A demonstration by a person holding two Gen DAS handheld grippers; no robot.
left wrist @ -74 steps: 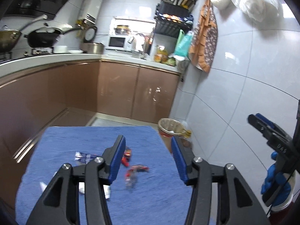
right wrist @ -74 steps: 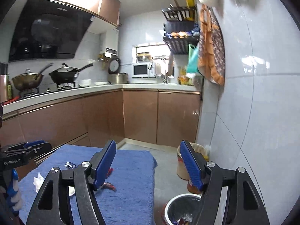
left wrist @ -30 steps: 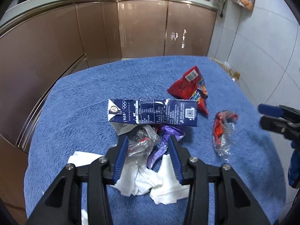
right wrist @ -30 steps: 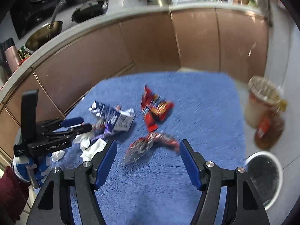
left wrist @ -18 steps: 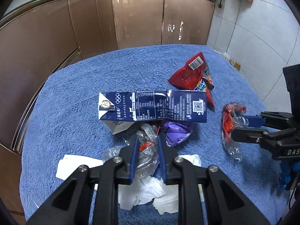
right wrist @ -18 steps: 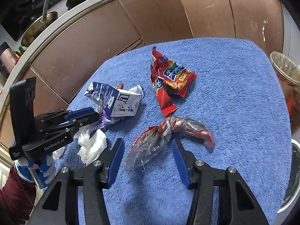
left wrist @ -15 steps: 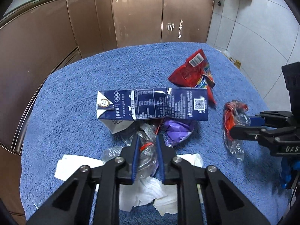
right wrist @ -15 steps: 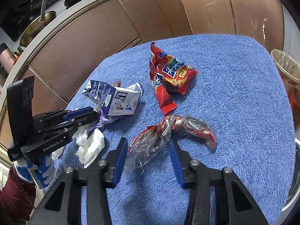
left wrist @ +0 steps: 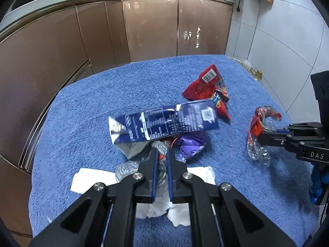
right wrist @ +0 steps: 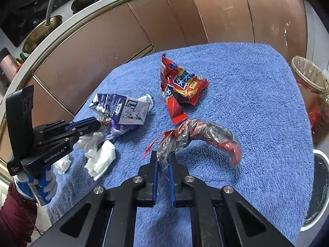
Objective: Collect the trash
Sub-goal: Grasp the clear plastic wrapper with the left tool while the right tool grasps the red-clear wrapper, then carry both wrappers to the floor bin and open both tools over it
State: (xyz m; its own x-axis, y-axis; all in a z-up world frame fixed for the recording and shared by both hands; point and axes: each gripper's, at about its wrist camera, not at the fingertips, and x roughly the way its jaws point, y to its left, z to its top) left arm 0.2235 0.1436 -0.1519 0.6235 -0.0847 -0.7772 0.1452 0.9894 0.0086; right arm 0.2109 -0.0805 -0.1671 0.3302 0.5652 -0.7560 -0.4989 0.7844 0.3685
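Trash lies on a blue towel (left wrist: pixel 86 103). My left gripper (left wrist: pixel 161 154) is shut on a crumpled clear plastic wrapper (left wrist: pixel 127 167) with a red bit, just below a flattened dark blue carton (left wrist: pixel 164 121), which looks tipped up. My right gripper (right wrist: pixel 163 158) is shut on a twisted clear-and-red plastic wrapper (right wrist: pixel 197 132), lifted a little above the towel; it also shows in the left wrist view (left wrist: pixel 257 127). A red snack bag (right wrist: pixel 183 88), a purple wrapper (left wrist: pixel 191 144) and white tissues (right wrist: pixel 100 156) lie on the towel.
A white-rimmed bin (right wrist: pixel 317 187) stands low at the right of the towel, with a lined basket (right wrist: pixel 306 76) and an oil bottle (right wrist: pixel 320 117) behind it. Brown cabinets (left wrist: pixel 150 26) run behind and to the left. A tiled wall (left wrist: pixel 287 33) is at the right.
Both grippers came down from an open stance over the towel and shut: the left on the clear wrapper, the right on the twisted wrapper. The carton has tilted.
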